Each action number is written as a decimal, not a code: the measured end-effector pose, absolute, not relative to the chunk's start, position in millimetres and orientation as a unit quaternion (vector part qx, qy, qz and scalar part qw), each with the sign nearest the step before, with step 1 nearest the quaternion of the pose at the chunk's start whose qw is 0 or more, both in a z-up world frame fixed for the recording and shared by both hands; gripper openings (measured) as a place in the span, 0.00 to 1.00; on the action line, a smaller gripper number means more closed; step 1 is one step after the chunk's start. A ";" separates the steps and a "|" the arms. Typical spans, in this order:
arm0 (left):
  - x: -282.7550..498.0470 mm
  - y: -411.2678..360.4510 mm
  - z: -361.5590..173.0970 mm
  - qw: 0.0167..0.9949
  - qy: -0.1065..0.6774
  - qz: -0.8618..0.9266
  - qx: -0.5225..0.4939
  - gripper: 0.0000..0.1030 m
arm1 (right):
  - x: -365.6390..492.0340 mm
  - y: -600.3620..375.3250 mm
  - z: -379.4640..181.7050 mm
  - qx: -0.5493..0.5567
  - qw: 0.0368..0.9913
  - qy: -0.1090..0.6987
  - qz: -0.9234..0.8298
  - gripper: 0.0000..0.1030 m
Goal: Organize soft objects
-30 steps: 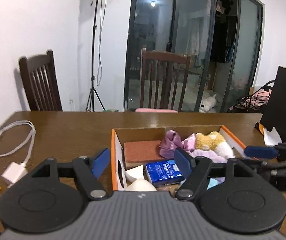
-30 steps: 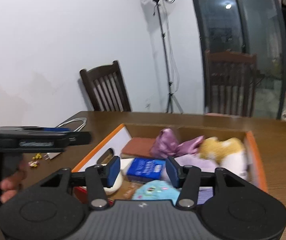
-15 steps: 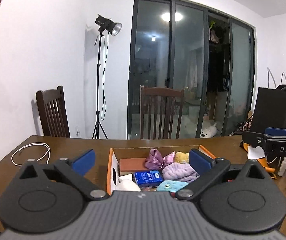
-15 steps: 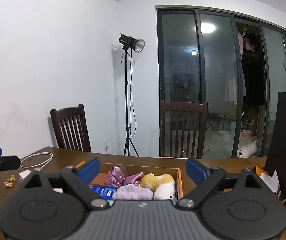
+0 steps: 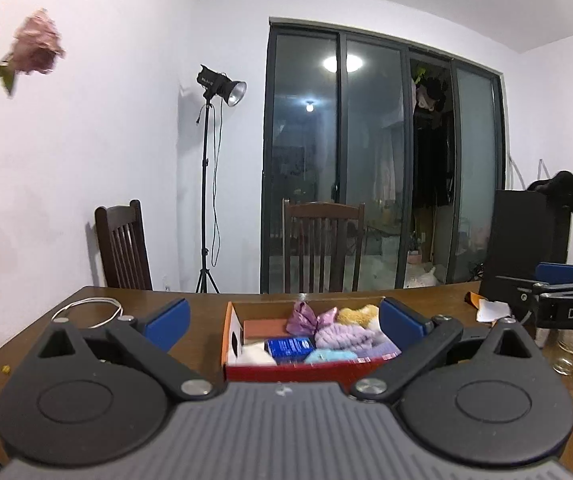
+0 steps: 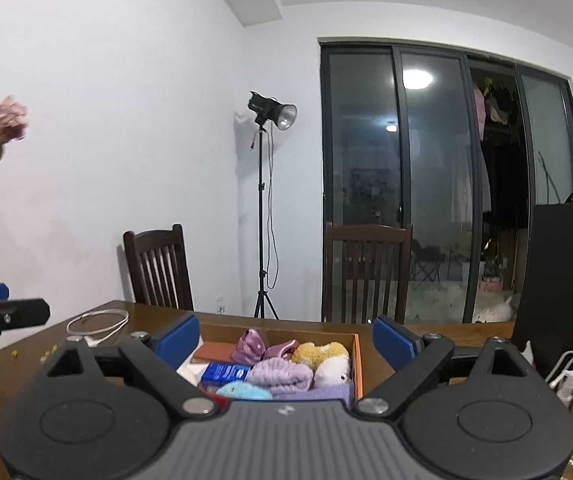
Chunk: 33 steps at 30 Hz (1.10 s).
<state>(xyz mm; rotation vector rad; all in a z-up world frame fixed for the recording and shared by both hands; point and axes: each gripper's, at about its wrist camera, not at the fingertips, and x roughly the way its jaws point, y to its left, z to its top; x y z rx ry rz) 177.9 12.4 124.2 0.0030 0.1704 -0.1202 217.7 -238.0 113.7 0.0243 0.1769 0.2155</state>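
Note:
An orange-edged cardboard box (image 5: 227, 330) (image 6: 357, 364) sits on the brown table, filled with soft things: a purple bow (image 5: 306, 316) (image 6: 260, 346), a yellow plush (image 5: 360, 314) (image 6: 320, 352), a lilac knit roll (image 5: 340, 336) (image 6: 282, 374), a light blue plush (image 5: 326, 356) (image 6: 242, 390), a blue packet (image 5: 290, 346) (image 6: 226, 371) and a brick-red pad (image 5: 264, 327). My left gripper (image 5: 282, 320) is open and empty, held back above the box's near side. My right gripper (image 6: 286, 338) is open and empty, also back from the box. The right gripper also shows in the left wrist view (image 5: 558, 276).
A white cable (image 5: 86, 310) (image 6: 96, 322) lies at the table's left. Two dark wooden chairs (image 5: 322, 246) stand behind the table, with a light stand (image 5: 210, 184). A black bag (image 5: 526, 240) and a glass jar (image 5: 570, 344) are at the right. Pink flowers (image 5: 34, 46) hang at upper left.
Both grippers have pulled back and up from the box and opened wider; the box now looks smaller and farther away in both views.

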 end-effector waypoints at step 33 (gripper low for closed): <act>-6.2 8.4 42.1 0.995 0.097 -0.029 -0.014 1.00 | -4.8 -216.8 19.2 0.022 0.978 0.136 0.156 1.00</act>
